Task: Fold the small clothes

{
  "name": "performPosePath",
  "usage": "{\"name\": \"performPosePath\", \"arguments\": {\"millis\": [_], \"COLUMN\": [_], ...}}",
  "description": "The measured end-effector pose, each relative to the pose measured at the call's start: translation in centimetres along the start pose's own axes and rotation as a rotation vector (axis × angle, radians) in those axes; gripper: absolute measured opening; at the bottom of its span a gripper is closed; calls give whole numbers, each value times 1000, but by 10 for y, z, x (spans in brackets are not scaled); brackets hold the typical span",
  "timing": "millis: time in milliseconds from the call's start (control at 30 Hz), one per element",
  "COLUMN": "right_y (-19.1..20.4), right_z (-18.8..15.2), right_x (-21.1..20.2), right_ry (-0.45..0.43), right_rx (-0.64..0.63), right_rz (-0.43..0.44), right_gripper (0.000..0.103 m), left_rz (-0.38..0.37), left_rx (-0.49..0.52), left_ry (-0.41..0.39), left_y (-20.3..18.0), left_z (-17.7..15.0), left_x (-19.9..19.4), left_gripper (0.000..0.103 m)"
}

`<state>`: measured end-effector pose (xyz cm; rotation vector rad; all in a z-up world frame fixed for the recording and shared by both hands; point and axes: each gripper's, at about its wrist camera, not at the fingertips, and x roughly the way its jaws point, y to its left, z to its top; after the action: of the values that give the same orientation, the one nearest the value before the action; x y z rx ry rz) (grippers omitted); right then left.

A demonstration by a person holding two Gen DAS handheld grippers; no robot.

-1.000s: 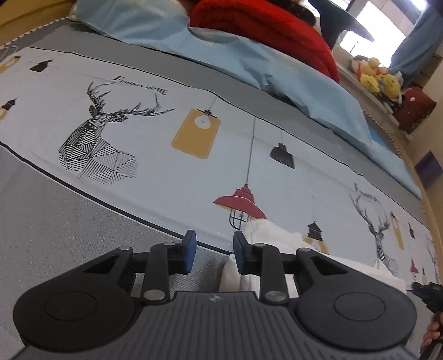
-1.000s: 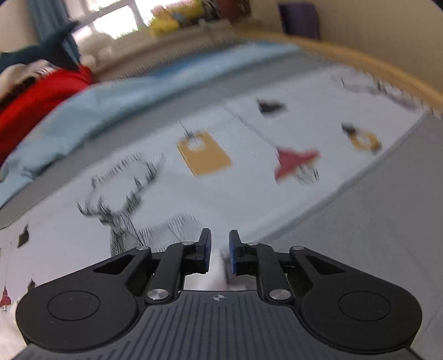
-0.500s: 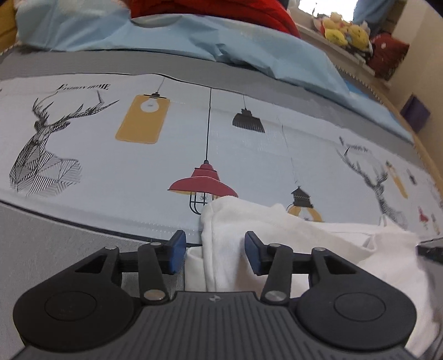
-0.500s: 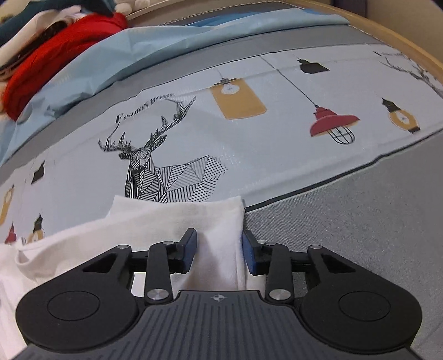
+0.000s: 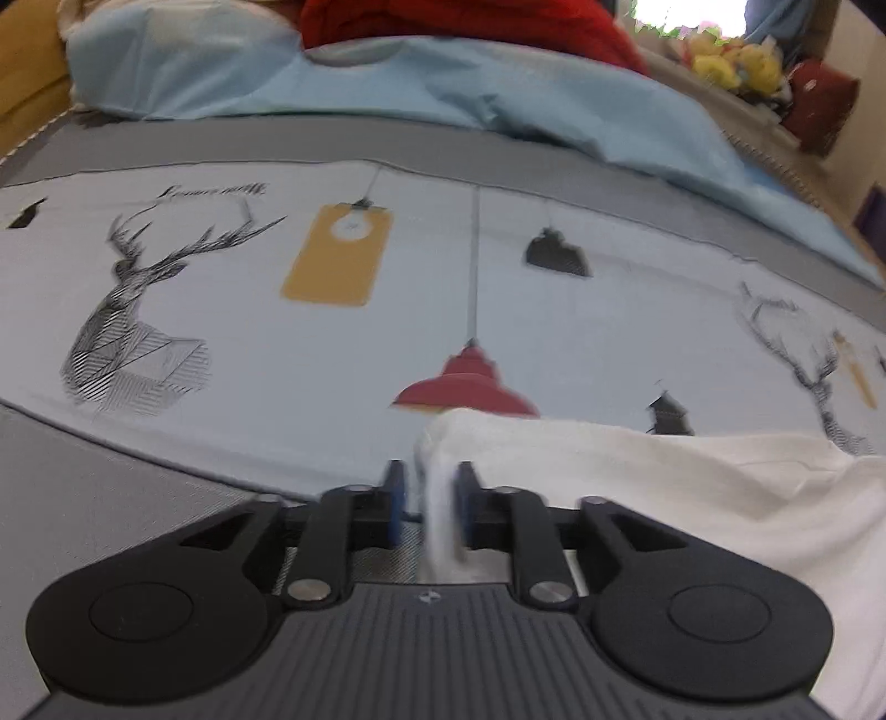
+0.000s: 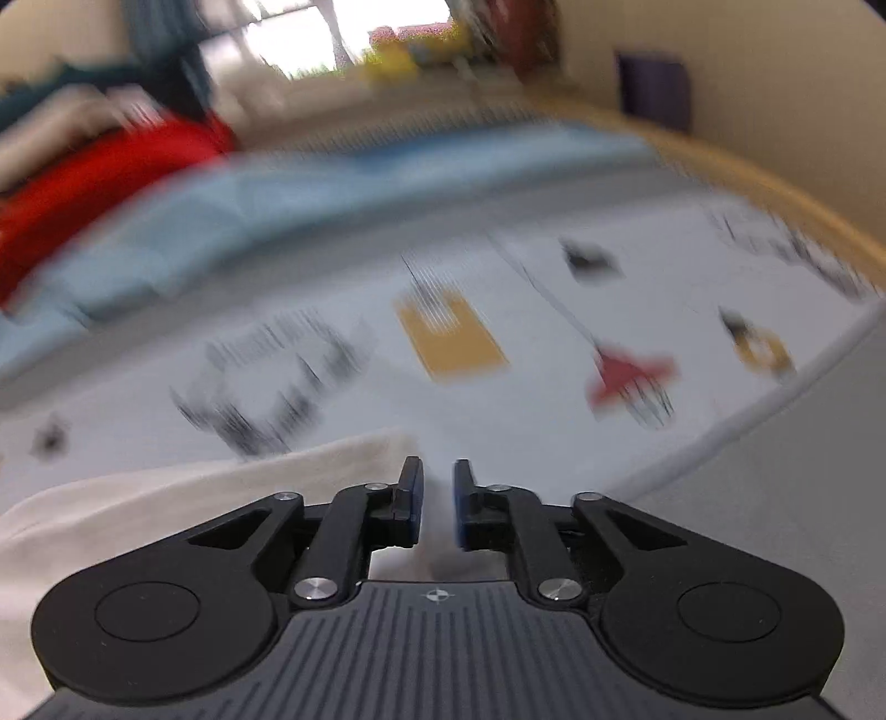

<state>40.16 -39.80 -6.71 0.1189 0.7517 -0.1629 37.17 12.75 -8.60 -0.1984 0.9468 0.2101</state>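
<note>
A white garment (image 5: 692, 487) lies on the printed bed sheet (image 5: 277, 343), spreading to the right in the left wrist view. My left gripper (image 5: 429, 498) is shut on its left corner, with cloth pinched between the blue pads. In the blurred right wrist view the same white garment (image 6: 166, 498) spreads to the left. My right gripper (image 6: 437, 498) is shut on its right corner, and a strip of cloth shows between the jaws.
The sheet carries deer, lamp and tag prints, with a grey band (image 5: 111, 498) along its near edge. A light blue blanket (image 5: 498, 105) and a red cloth (image 5: 470, 16) lie at the far side. Stuffed toys (image 5: 736, 61) sit on a ledge at far right.
Both grippers have closed from open onto the garment's two corners. Both views have shifted and blurred, the right one strongly, so both hands are moving with the cloth.
</note>
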Motion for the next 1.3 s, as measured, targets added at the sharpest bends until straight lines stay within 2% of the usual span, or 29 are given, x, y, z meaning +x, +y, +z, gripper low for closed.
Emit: {"name": "performPosePath", "arguments": {"millis": [67, 167, 233, 267, 333, 367, 400, 433, 467, 500, 533, 633, 700, 767, 833, 867, 900, 933, 1000, 1067, 1100, 1133, 1167, 1200, 1267, 1300], "right_y": [-5, -9, -9, -9, -11, -13, -14, -14, -13, -13, -21, -49, -58, -57, -54, -53, -51, -51, -53, -58, -63, -66, -66, -61, -55, -54], "right_z": [-3, 0, 0, -1, -9, -15, -24, -36, -47, -59, -70, -71, -73, -81, -88, -91, -93, -92, -85, -73, -68, -67, -72, -86, -108, -108], "right_x": [4, -12, -27, -34, -46, -49, -51, -53, -53, -53, -54, -65, -71, -76, -80, -82, -84, -86, -96, -110, -116, -118, -115, -106, -96, -97], "right_ry": [57, 49, 49, 70, 147, 199, 270, 330, 366, 399, 422, 438, 437, 446, 461, 464, 468, 470, 451, 398, 385, 387, 406, 462, 544, 533], "right_rx": [19, 5, -39, -63, -112, -135, -173, -234, -307, -382, -399, -220, -182, -191, -216, -230, -240, -239, -217, -180, -152, -144, -166, -246, -364, -358], "right_rz": [-8, 35, 84, 129, 227, 275, 320, 326, 291, 229, 203, 241, 248, 255, 265, 266, 270, 285, 330, 386, 420, 426, 406, 347, 284, 282], "right_gripper": [15, 24, 31, 32, 41, 44, 45, 45, 45, 52, 56, 56, 56, 56, 56, 55, 43, 21, 17, 16, 15, 15, 15, 15, 15, 16], "left_rz": [-24, -138, -219, -258, -355, -367, -329, -300, -309, -313, -308, -282, -253, -240, -234, -227, -236, -250, -284, -330, -320, -258, -192, -173, -175, -180], "left_rx": [-6, 15, 77, 109, 191, 244, 316, 378, 406, 380, 339, 245, 210, 188, 218, 231, 228, 217, 201, 166, 167, 203, 262, 299, 274, 262], "left_ry": [-5, 10, 45, 77, 213, 289, 356, 375, 339, 338, 343, 327, 359, 416, 463, 460, 451, 434, 371, 349, 386, 450, 510, 544, 506, 466], "left_y": [2, 1, -3, -6, -11, -13, -15, -15, -14, -11, -7, 7, 11, 12, 8, 7, 7, 8, 10, 15, 16, 13, 11, 8, 5, 4], "left_z": [2, 0, -6, -11, -32, -45, -63, -76, -82, -81, -79, -76, -79, -86, -95, -97, -96, -93, -83, -79, -84, -94, -107, -115, -108, -101], "left_x": [-12, -35, -48, -52, -51, -45, -39, -37, -43, -49, -53, -66, -67, -60, -55, -56, -60, -67, -86, -96, -90, -77, -64, -58, -65, -74], "left_gripper": [30, 30, 30, 33, 37, 37, 30, 26, 27, 27, 27, 31, 36, 36, 32, 19, 5, 4, 3, 3, 3, 3, 4, 4, 8, 13]}}
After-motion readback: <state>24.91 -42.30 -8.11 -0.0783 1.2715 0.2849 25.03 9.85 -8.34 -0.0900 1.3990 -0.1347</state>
